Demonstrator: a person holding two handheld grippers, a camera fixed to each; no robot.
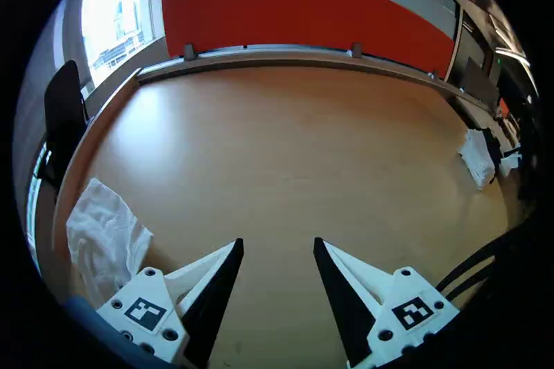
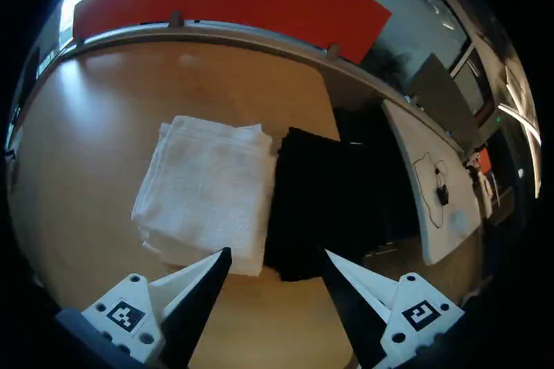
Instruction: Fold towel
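Holding nothing, fingers wide, the left gripper (image 1: 277,241) and right gripper (image 2: 275,251) are judged between folds; the crumpled towel (image 1: 104,237) at the edge of the tabletop (image 1: 291,161) must be grasped next.

- Light brown wooden tabletop (image 1: 291,154), from centre to 6 o'clock in left gripper view.
- Orange-red flat partition panel (image 1: 298,16) at 12 o'clock, along the far table edge, on small grey metal brackets (image 1: 189,50).
- Bright glass window (image 1: 114,16) at 11 o'clock.
- Black chair back (image 1: 64,106) at 9 o'clock.
- In right gripper view, white neighbouring desk surface (image 2: 408,137) at 3 o'clock, bearing a small black corded object (image 2: 442,194).
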